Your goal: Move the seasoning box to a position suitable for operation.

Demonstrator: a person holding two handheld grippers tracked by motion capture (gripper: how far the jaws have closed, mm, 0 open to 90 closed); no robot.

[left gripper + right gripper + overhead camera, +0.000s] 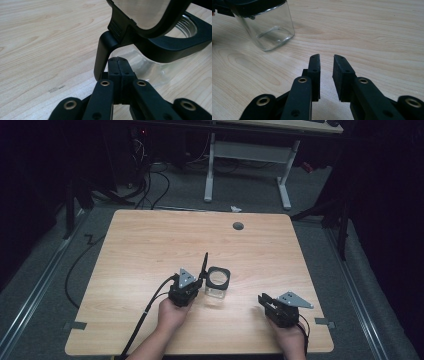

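The clear square jar (pixel 217 287) is set near the table's (pixel 150 245) near-centre, its hinged black lid (pixel 204 264) propped upright. The left gripper (pixel 118 60), jaws shut empty, is parked beside the hinge; the right gripper (pixel 326 58), jaws narrowly parted and empty, is kept apart, right.

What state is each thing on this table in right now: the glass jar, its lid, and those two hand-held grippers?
Glass jar: upright on the table, looks empty, mouth uncovered.
Hinged lid: swung open, standing up at the jar's left side, still attached.
Left gripper: shut, jaws together beside the lid's hinge arm; grip not visible.
Right gripper: open, nothing between its jaws, apart from the jar.
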